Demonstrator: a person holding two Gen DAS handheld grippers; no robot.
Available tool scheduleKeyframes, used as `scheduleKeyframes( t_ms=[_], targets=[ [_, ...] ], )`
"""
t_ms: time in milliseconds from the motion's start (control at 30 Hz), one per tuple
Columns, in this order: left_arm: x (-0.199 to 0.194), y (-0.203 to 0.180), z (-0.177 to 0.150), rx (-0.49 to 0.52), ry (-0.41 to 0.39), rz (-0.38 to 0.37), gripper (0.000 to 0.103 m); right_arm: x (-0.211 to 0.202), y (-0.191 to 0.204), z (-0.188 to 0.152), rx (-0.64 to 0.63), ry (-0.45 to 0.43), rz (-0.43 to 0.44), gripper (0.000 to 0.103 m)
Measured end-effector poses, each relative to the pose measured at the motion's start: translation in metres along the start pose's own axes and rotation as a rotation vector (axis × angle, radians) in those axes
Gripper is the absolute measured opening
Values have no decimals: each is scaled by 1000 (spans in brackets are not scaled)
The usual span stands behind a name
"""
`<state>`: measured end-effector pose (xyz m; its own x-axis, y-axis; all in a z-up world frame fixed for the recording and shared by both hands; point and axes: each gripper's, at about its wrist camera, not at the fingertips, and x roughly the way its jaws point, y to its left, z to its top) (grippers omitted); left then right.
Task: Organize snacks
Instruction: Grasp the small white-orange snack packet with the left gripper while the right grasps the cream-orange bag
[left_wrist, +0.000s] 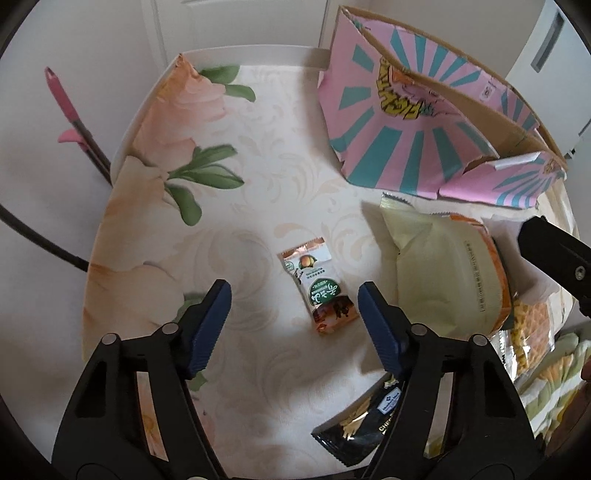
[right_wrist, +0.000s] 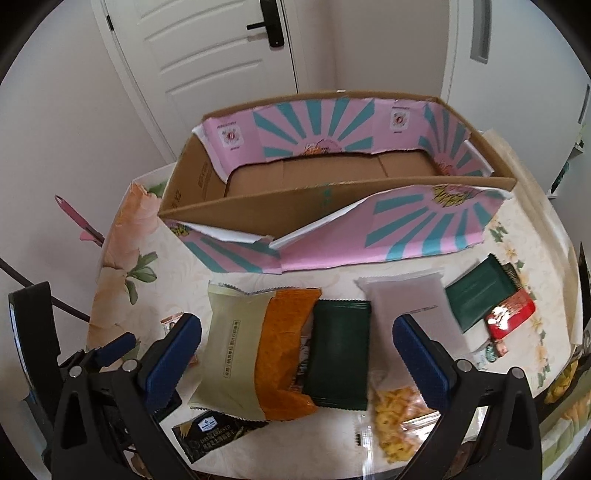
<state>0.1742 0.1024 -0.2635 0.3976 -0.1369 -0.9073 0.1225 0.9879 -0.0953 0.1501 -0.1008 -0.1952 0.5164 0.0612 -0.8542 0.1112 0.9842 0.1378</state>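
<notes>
1. Step in hand: approach to pick-up. Left tongs (left_wrist: 295, 325) parted, grasping nothing; small orange-and-green foil snack sachet (left_wrist: 318, 286) flat on the counter between and just ahead of its tips.
2. Right tongs (right_wrist: 295, 354) parted, empty, over a cream-and-orange crinkled snack bag (right_wrist: 255, 354).
3. Next move, by judgement: lower, clench, carry to the pink-and-teal cardboard box (right_wrist: 332, 229) beyond the tongs.
4. Surface: floral-cloth counter (left_wrist: 221, 184). Room: white panelled door (right_wrist: 207, 48).
</notes>
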Motion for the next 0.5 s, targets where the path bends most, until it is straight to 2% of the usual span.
scheduleKeyframes(
  t_ms=[233, 400, 467, 500],
  targets=[
    [9, -2, 4, 17, 4, -11, 66, 14, 12, 0, 2, 19, -2, 103],
    [12, -9, 2, 62, 0, 0, 49, 23, 15, -1, 12, 37, -12, 103],
    [11, -9, 3, 76, -6, -6, 30, 27, 16, -1, 15, 46, -17, 103],
    [12, -9, 3, 87, -6, -1, 26, 29, 17, -2, 18, 51, -19, 103]
  ],
)
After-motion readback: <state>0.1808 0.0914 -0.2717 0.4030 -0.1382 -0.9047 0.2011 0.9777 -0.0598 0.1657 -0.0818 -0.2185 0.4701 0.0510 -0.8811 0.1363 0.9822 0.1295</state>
